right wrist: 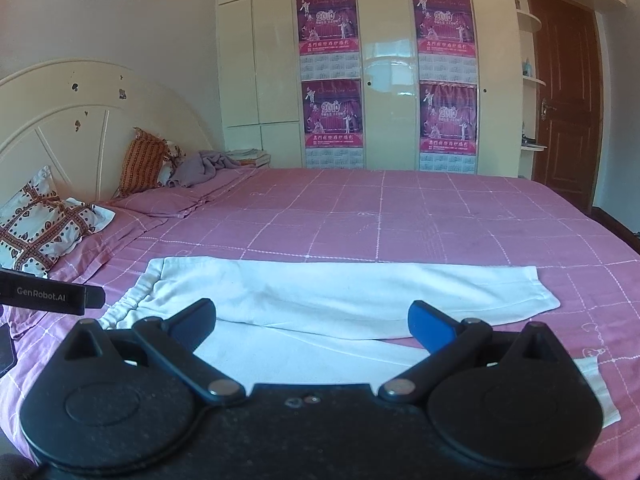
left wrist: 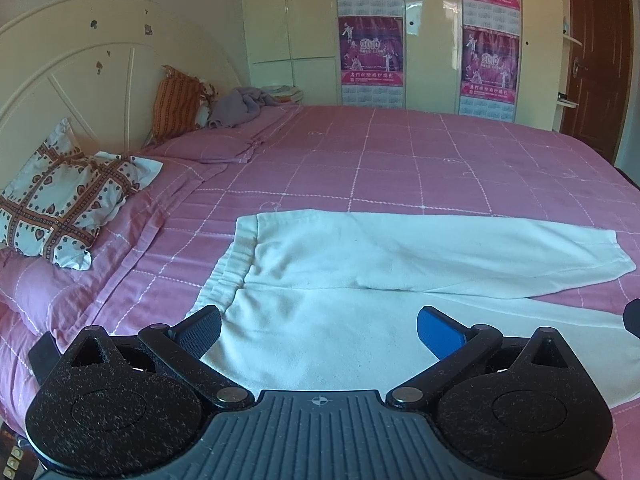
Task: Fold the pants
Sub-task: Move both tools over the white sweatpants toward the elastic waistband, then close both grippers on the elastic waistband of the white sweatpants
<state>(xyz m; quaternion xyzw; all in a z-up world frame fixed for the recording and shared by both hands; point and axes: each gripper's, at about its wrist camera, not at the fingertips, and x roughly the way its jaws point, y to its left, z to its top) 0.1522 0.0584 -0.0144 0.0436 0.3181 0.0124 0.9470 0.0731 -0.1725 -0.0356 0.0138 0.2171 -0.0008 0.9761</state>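
White pants [left wrist: 360, 264] lie flat on the pink bed, waistband to the left, both legs stretched to the right; they also show in the right wrist view [right wrist: 320, 292]. My left gripper [left wrist: 320, 332] is open and empty, hovering above the waist end of the near leg. My right gripper [right wrist: 312, 324] is open and empty, above the middle of the near leg. The near leg's cuff [right wrist: 596, 388] lies at the right. The left gripper's body [right wrist: 52, 292] shows at the left edge of the right wrist view.
The pink checked bedspread [left wrist: 400, 160] covers a wide bed. Patterned pillows [left wrist: 60, 208] and an orange cushion [left wrist: 176, 100] lean at the headboard on the left, with a grey cloth [left wrist: 240, 108] behind. A wardrobe with posters [left wrist: 368, 40] and a brown door [left wrist: 596, 60] stand beyond.
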